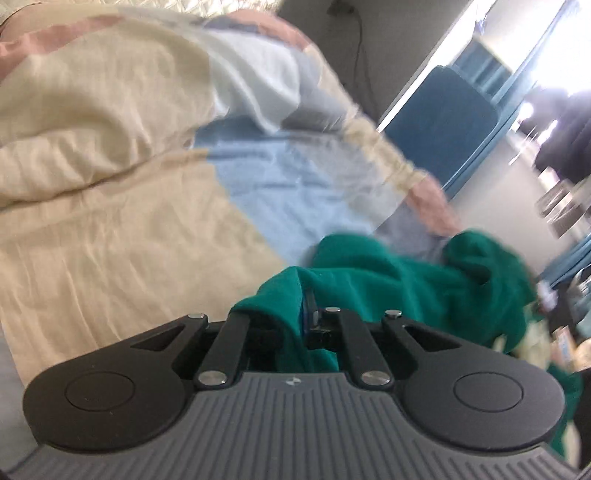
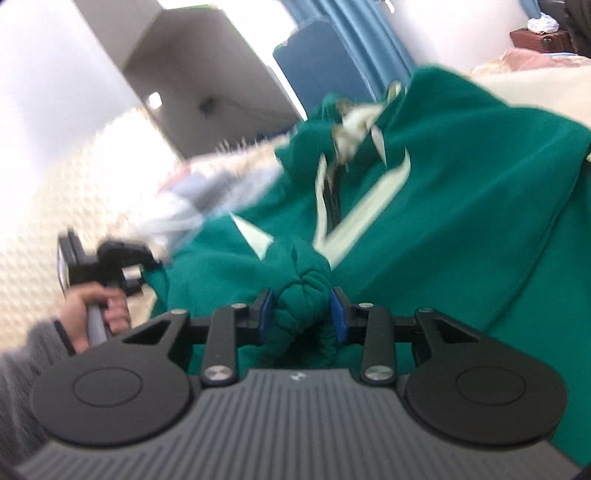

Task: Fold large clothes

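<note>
A large green garment (image 2: 461, 206) with cream stripes lies bunched on a bed. In the right wrist view my right gripper (image 2: 303, 310) is shut on a gathered fold of it, the blue pads pressing each side. In the left wrist view my left gripper (image 1: 295, 317) is shut on a fold of the same green garment (image 1: 406, 280), which drapes over its fingers and hides the tips. The left gripper also shows in the right wrist view (image 2: 107, 262), held by a hand at the left. Both views are blurred.
The bed is covered by a cream, blue and pink patchwork quilt (image 1: 129, 166). A blue chair (image 1: 439, 122) stands beyond the bed's edge by bright windows with blue curtains (image 2: 351, 33). A dark wooden box (image 2: 539, 37) sits at the far right.
</note>
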The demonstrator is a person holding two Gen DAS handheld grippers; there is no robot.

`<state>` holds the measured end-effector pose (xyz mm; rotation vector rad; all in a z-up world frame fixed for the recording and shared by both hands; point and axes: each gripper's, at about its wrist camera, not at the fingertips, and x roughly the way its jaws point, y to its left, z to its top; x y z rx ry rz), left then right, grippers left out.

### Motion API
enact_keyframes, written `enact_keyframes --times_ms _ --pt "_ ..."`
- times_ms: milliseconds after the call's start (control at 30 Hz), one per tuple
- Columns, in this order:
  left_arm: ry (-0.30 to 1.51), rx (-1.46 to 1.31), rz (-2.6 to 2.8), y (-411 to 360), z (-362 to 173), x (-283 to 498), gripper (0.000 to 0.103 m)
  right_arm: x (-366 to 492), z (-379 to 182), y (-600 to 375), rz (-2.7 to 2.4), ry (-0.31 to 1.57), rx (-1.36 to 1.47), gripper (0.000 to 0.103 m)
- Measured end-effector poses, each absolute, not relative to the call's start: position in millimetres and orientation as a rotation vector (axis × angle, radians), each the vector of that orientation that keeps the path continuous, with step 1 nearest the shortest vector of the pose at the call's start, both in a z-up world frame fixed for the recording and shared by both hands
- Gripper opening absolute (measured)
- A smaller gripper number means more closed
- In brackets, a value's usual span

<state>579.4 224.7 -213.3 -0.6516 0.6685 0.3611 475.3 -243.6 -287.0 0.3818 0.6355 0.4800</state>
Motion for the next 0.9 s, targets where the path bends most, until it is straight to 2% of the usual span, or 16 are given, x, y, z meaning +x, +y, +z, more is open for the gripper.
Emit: enact_keyframes --times_ms 167,267,367,400,633,900 --pt "0.701 -0.540 0.320 212 -219 576 0.012 487 -306 -239 0.426 0.701 0.348 0.036" --pt "0.741 -0.502 0.266 206 -210 567 0.030 487 -304 -245 0.425 0.705 0.383 0.040" --pt "0.747 -0.434 0.236 192 -198 551 0.052 483 -301 -246 0.418 0.700 0.385 0.050" --pt "0.737 -0.395 0.235 184 -192 543 0.056 479 -299 -245 0.418 0.689 0.380 0.053" --pt "0.657 -0.244 0.086 115 -167 476 0.059 449 -275 -240 0.406 0.508 0.310 0.053" --pt "0.603 -0.146 -0.097 50 -183 452 0.059 437 -267 -223 0.433 0.395 0.192 0.052"
